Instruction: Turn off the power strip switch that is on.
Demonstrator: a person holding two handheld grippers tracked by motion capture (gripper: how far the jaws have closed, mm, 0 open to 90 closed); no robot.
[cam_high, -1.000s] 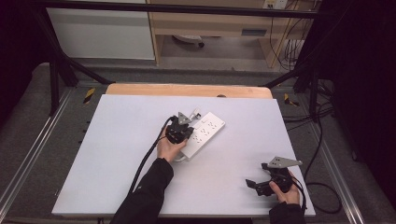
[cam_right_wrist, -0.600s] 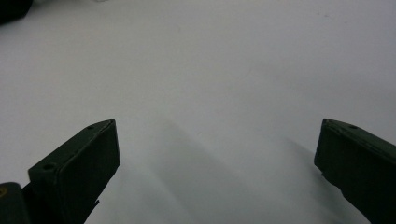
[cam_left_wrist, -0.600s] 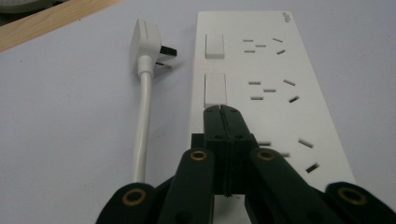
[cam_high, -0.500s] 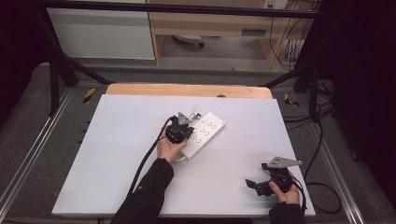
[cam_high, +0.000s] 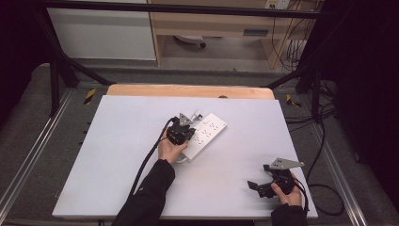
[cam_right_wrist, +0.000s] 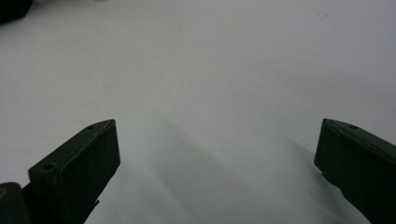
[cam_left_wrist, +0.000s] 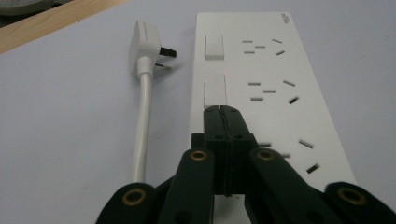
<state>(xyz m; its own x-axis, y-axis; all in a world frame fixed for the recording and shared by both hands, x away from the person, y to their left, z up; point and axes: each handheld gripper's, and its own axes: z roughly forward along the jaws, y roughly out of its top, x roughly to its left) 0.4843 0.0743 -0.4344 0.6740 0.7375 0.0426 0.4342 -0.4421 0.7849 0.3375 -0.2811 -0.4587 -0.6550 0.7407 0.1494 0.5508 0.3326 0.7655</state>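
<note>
I am working in what looks like a lab: a white table (cam_high: 117, 155) on a black metal frame (cam_high: 56, 70), loose cables (cam_high: 294, 52) behind, wooden shelving (cam_high: 211, 23), grey carpet floor (cam_high: 28, 108).

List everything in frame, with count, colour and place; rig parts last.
power strip: 1, white, middle of the table, lying flat and angled; two rocker switches along one edge.
plug: 1, white, on the table beside the strip's far end, not inserted, on a white cord running alongside the strip.
table: 1, white top with a wooden strip at the far edge.
shelving unit: 1, light wood, on the floor beyond the table.
left gripper: 1, black, jaws shut, tips at the nearer rocker switch.
right gripper: 1, black, jaws wide open, near the table's right front corner.
hands: 2, dark sleeves, entering from the near edge.
</note>
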